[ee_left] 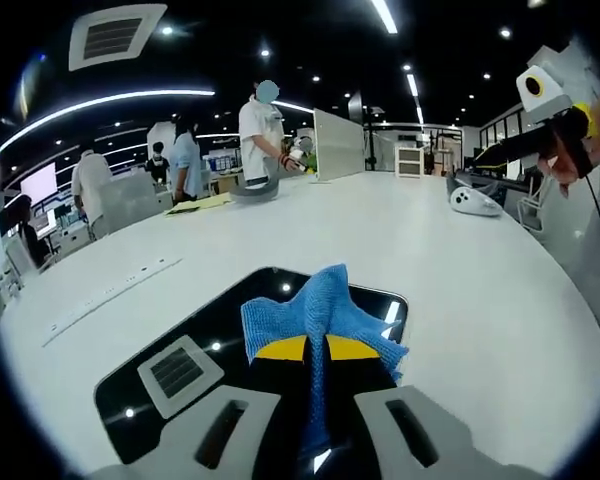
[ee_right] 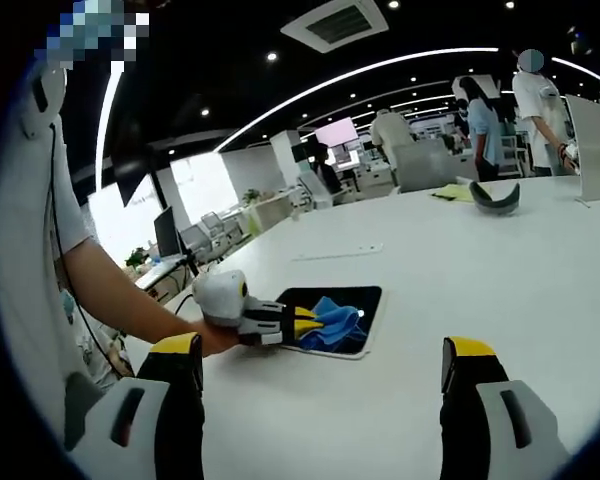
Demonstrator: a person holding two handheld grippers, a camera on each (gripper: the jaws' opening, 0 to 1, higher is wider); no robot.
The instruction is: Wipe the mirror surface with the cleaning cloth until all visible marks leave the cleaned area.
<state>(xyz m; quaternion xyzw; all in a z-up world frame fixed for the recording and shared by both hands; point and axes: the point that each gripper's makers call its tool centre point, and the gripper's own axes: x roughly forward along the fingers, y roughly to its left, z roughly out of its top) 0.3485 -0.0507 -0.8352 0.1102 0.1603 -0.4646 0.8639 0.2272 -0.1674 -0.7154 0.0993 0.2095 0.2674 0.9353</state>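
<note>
Left gripper (ee_left: pixel 315 425) pinched tight on the blue cloth (ee_left: pixel 320 320), bunched over the mirror (ee_left: pixel 230 345) at lower centre of the left gripper view. Mirror lies flat on the white table (ee_left: pixel 460 260); in the right gripper view it sits left of centre. Right gripper (ee_right: pixel 320 420) wide open, holding nothing, well apart from the mirror. My read: wiping in hand. Cloth is wadded, so press it flatter and sweep edge to edge, overlapping. Marks too small to judge.

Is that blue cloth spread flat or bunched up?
Bunched up: the blue cloth rises in crumpled peaks on the mirror, pinched in the left claw.
</note>
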